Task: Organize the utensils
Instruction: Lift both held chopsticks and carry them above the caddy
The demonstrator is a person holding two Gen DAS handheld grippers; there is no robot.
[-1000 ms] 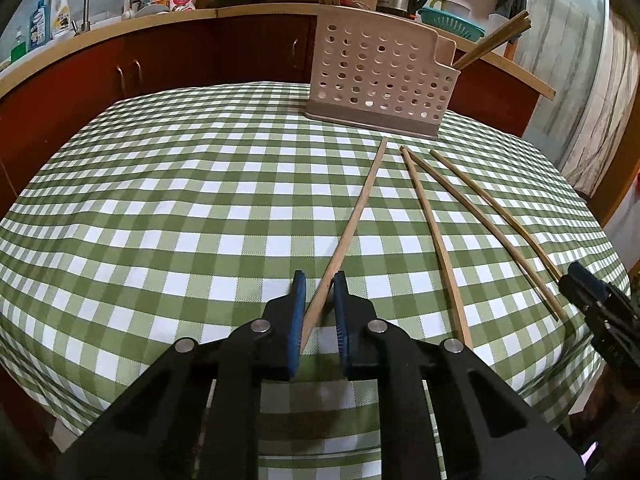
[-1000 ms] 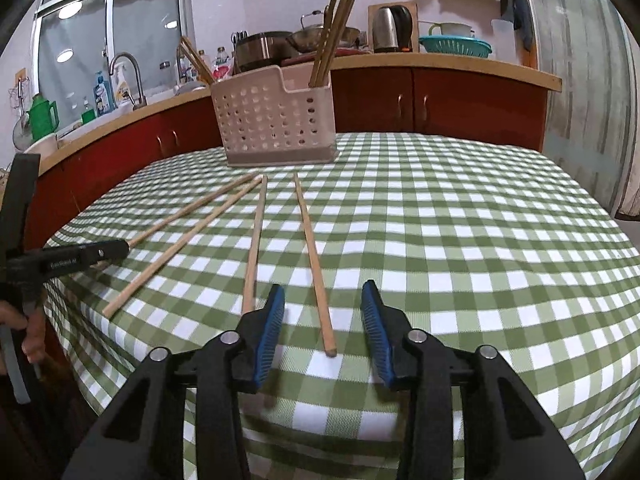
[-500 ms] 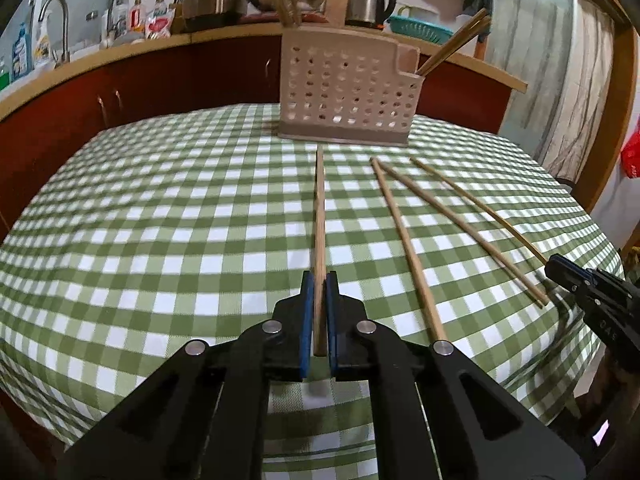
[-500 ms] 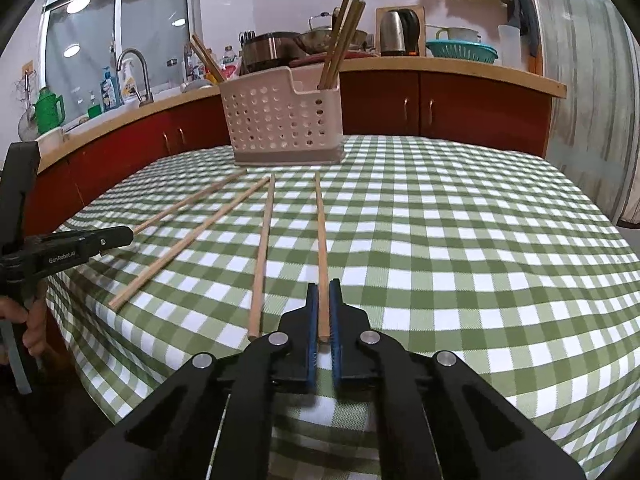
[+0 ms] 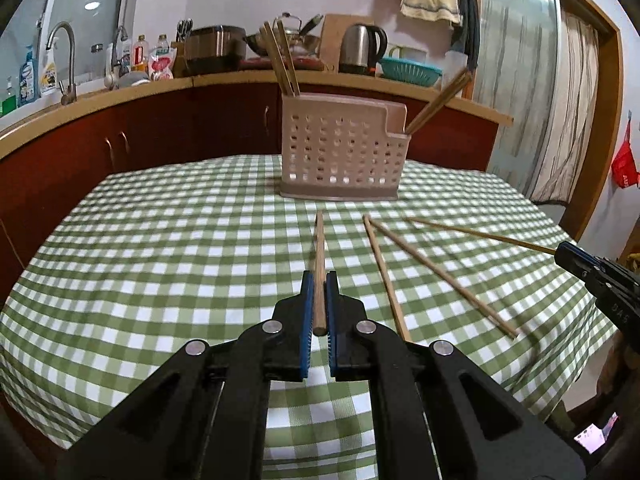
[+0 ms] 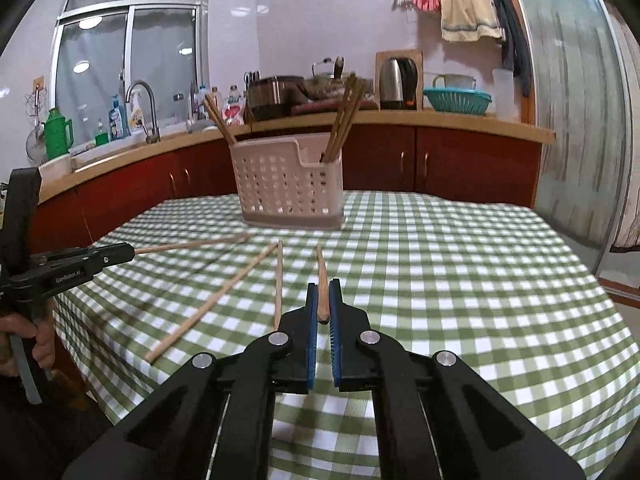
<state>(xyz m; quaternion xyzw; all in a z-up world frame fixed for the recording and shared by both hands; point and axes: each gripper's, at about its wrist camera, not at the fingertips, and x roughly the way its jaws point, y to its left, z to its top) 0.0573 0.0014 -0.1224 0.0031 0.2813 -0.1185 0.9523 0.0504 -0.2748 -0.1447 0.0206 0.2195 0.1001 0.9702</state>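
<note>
On the checked bench (image 5: 160,240) the perforated holder (image 5: 340,152) stands at the far side, chopsticks leaning in both end compartments. Each claw is clamped on one chopstick's near end, long axis pointing at the holder: left claw (image 5: 319,284) on its chopstick (image 5: 319,256), right claw (image 6: 323,292) on another (image 6: 321,276). Two loose chopsticks (image 5: 384,272) lie between them, one's near end hidden behind the left claw
</note>
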